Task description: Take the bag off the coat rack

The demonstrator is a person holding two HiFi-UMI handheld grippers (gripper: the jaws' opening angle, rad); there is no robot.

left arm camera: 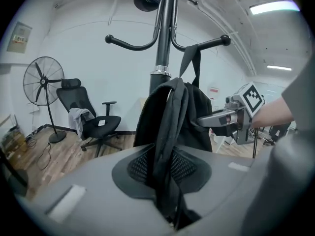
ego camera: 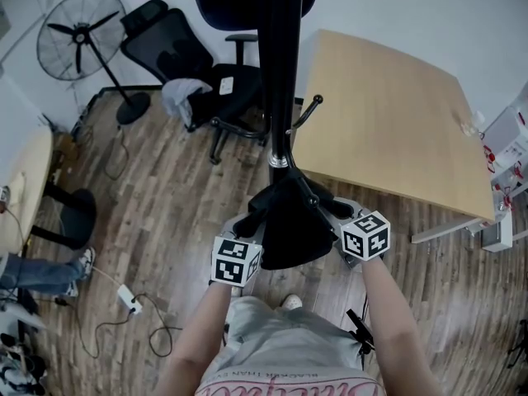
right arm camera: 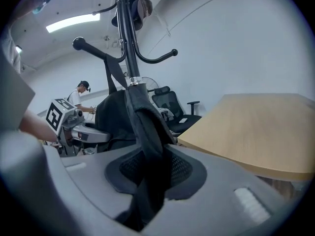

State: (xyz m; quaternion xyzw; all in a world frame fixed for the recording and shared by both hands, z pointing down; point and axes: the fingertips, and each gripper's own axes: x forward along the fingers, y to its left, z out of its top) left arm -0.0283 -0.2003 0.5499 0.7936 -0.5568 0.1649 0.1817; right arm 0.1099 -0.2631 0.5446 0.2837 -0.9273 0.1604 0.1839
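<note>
A black bag [ego camera: 289, 229] hangs from the black coat rack [ego camera: 280, 73], low against its pole. In the left gripper view its top loop runs up to a hook [left arm camera: 211, 43]. My left gripper [ego camera: 247, 225] is at the bag's left side, shut on a black shoulder strap [left arm camera: 170, 146] that runs down between the jaws. At the bag's right side my right gripper [ego camera: 330, 209] is shut on the other strap [right arm camera: 147, 132], which also drops between its jaws. Each gripper shows in the other's view, beside the bag [left arm camera: 216, 119] [right arm camera: 93, 135].
A wooden table [ego camera: 388, 114] stands just right of the rack. A black office chair [ego camera: 190, 64] with a cloth on it and a floor fan [ego camera: 78, 35] are behind to the left. A power strip with cable [ego camera: 128, 299] lies on the floor; a person's legs [ego camera: 41, 271] show far left.
</note>
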